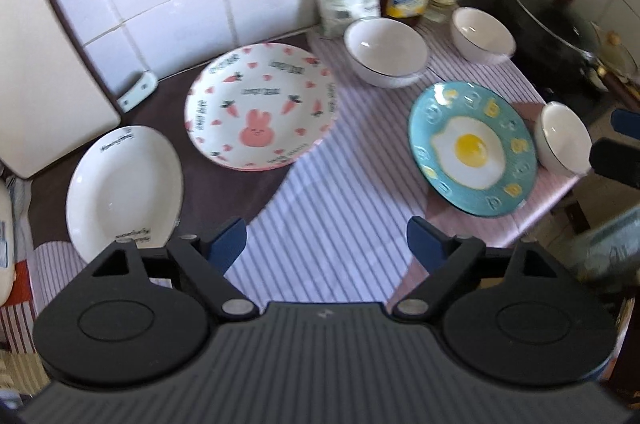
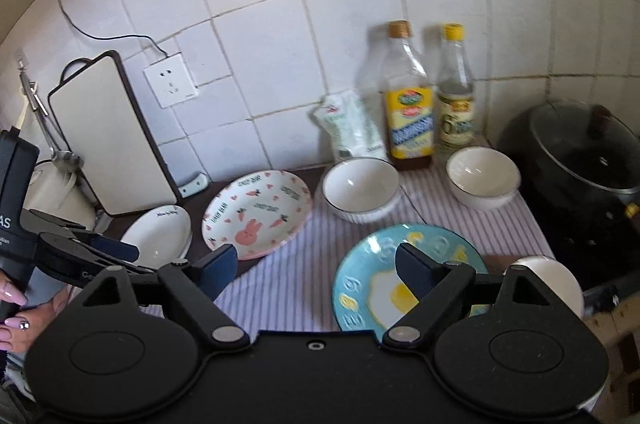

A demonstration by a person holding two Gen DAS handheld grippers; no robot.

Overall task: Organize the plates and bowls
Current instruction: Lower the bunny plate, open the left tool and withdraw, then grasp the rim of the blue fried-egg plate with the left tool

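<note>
Three plates lie on the counter: a plain white deep plate (image 1: 124,184) (image 2: 158,236) at the left, a bunny-and-carrot plate (image 1: 260,106) (image 2: 258,212) in the middle, and a teal fried-egg plate (image 1: 472,148) (image 2: 360,288) at the right. Three white bowls stand near them: one (image 1: 384,50) (image 2: 360,190) behind the middle, one (image 1: 482,34) (image 2: 482,182) at the back right, one (image 1: 564,136) (image 2: 554,280) right of the teal plate. My left gripper (image 1: 326,242) is open and empty above the striped cloth. My right gripper (image 2: 316,266) is open and empty, its right finger over the teal plate.
A striped cloth (image 1: 344,192) covers the counter. Two bottles (image 2: 410,96) and a pouch (image 2: 352,128) stand against the tiled wall. A black lidded pot (image 2: 588,152) sits at the right. A cutting board (image 2: 108,136) leans at the left. The counter edge drops off at the right.
</note>
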